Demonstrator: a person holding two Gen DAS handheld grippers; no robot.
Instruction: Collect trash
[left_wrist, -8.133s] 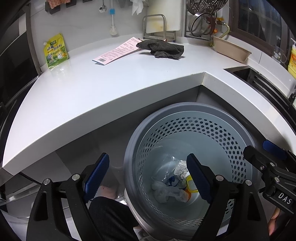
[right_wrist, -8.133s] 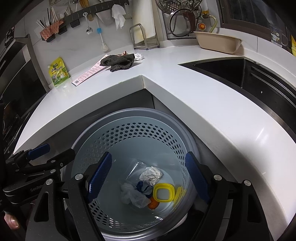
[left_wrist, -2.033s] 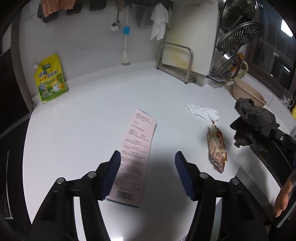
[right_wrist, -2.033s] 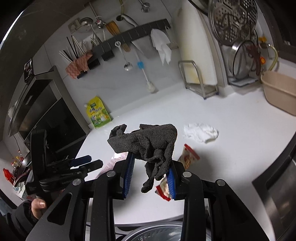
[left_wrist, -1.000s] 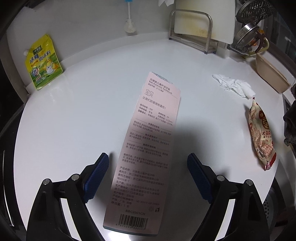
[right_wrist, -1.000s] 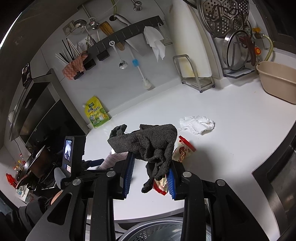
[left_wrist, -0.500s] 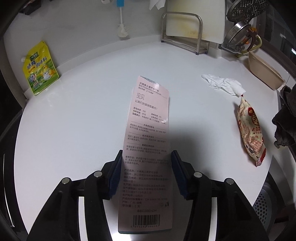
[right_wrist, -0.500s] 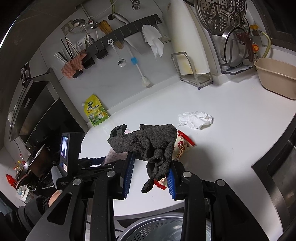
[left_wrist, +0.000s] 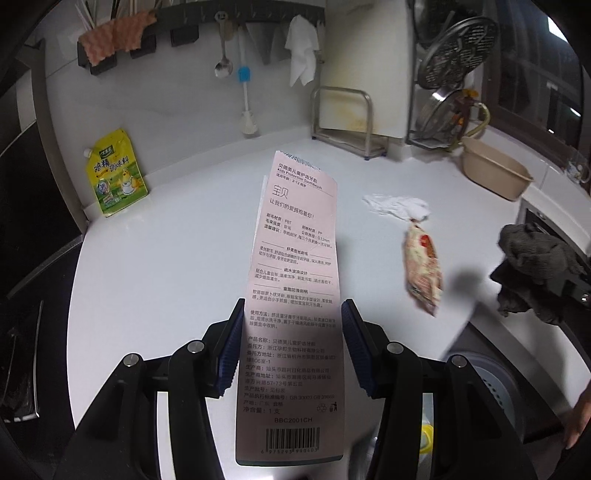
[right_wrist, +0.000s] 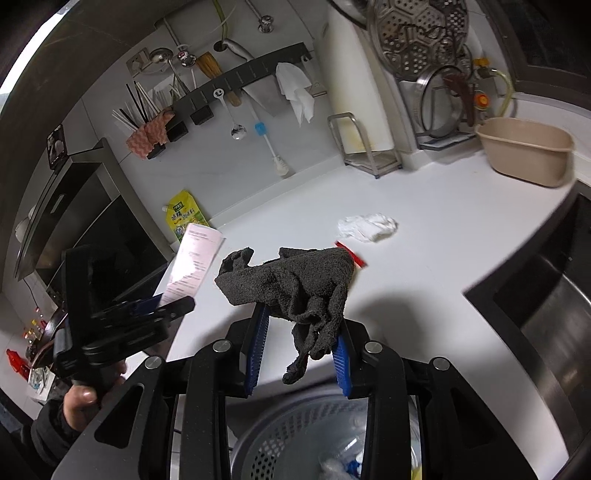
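Between the left fingers (left_wrist: 236, 350) sits the pink card (left_wrist: 293, 295), clamped — right fingers (right_wrist: 341, 358) grip the dark cloth (right_wrist: 299, 284).

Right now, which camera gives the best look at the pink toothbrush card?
The left wrist view. The pink card fills the middle of that picture, held between the left tool's pads, with its print and barcode readable. The right wrist view shows only its upper part, small and angled, above the left tool at the picture's left.
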